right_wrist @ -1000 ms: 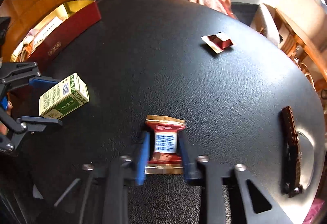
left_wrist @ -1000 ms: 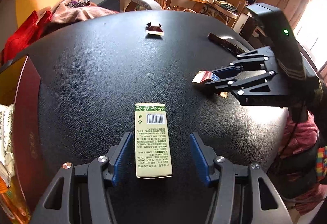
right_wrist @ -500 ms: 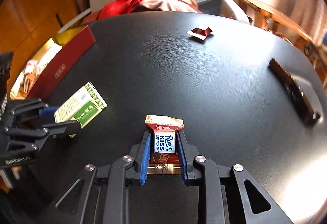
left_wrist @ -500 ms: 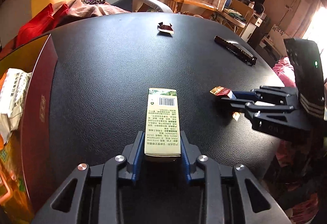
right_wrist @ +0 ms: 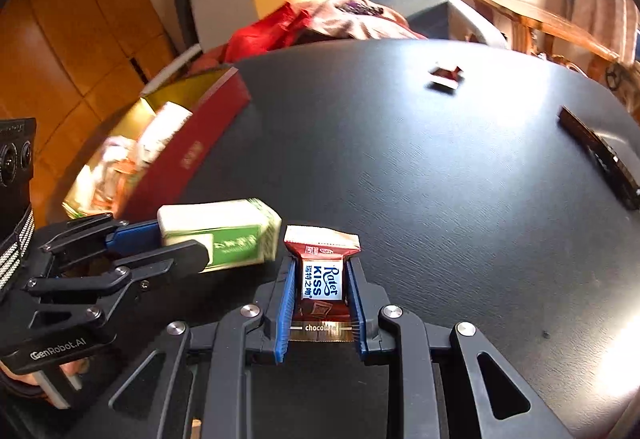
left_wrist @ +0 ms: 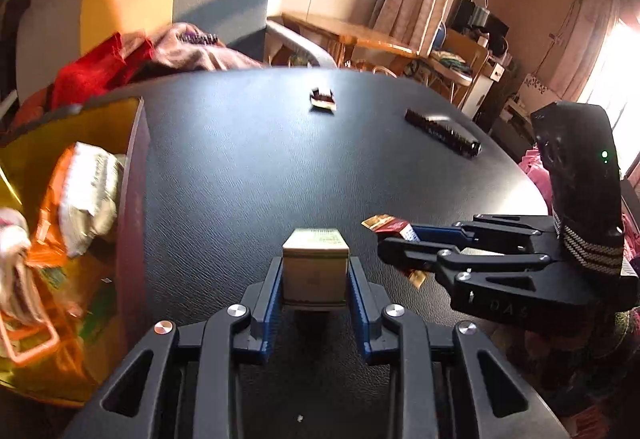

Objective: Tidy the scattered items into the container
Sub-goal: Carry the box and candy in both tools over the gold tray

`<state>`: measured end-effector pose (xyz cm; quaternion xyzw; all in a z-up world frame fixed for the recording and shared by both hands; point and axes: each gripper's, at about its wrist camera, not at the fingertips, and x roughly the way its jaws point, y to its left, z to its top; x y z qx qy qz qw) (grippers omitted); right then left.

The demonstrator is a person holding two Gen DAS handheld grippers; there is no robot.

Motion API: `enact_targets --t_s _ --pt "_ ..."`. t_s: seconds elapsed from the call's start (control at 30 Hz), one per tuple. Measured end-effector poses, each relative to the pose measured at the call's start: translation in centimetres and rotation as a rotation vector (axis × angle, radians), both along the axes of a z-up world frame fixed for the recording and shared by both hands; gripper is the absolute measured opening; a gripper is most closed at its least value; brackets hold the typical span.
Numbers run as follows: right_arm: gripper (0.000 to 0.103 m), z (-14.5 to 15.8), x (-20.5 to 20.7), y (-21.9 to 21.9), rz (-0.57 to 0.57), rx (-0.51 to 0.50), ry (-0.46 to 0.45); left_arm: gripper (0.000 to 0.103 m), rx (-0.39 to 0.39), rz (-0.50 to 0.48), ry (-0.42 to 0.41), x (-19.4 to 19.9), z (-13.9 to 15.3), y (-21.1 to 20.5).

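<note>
The left gripper (left_wrist: 315, 281) had its blue pads clamped on the sides of a small green-and-cream carton (left_wrist: 315, 271), its jaws having just closed in on the box, which was lifted clear of the black round table (left_wrist: 256, 167). In the right wrist view the same carton (right_wrist: 224, 235) jutted out level from the left gripper (right_wrist: 176, 243), its green printed face turned toward the camera.

The right gripper (right_wrist: 320, 295) was pinched tight on a Rater Kiss chocolate (right_wrist: 322, 279) (the word "chocolate" showed on the gold strip at the wrapper's near end), the red wrapper also held above the tabletop. Seen from the left wrist, the right gripper (left_wrist: 404, 239) hung just to the right of the carton, with the chocolate's (left_wrist: 386, 225) red and gold end poking out past its fingertips.

The red box (right_wrist: 192, 155) with a gold lining stood at the table's left edge, already holding white and orange packets (left_wrist: 80, 195). A second small red sweet wrapper (right_wrist: 446, 77) lay well apart at the far side of the table, and a long dark brown bar (left_wrist: 442, 133) lay near the right rim. Beyond the table, red and pink cloth (right_wrist: 320, 21) was heaped on a chair.
</note>
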<state>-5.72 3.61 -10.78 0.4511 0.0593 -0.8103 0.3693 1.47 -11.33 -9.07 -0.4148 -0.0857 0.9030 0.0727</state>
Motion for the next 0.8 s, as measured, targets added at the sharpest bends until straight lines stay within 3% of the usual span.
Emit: enact_targets --t_s 0.43,0.63,0.8 --pt "0.025 3.2 1.1 -3.2 0.064 -0.059 0.046 0.03 0.002 0.09 0.1 1.3 3.8 -3.6" --pt "0.025 5.6 1.9 -7.2 0.155 -0.107 0.081 0.03 -0.017 0.231 0.138 3.0 5.8 -8.7" --pt "0.025 7.2 3.2 -12.8 0.261 -0.132 0.1 0.03 -0.025 0.375 0.126 4.4 5.7 -14.3"
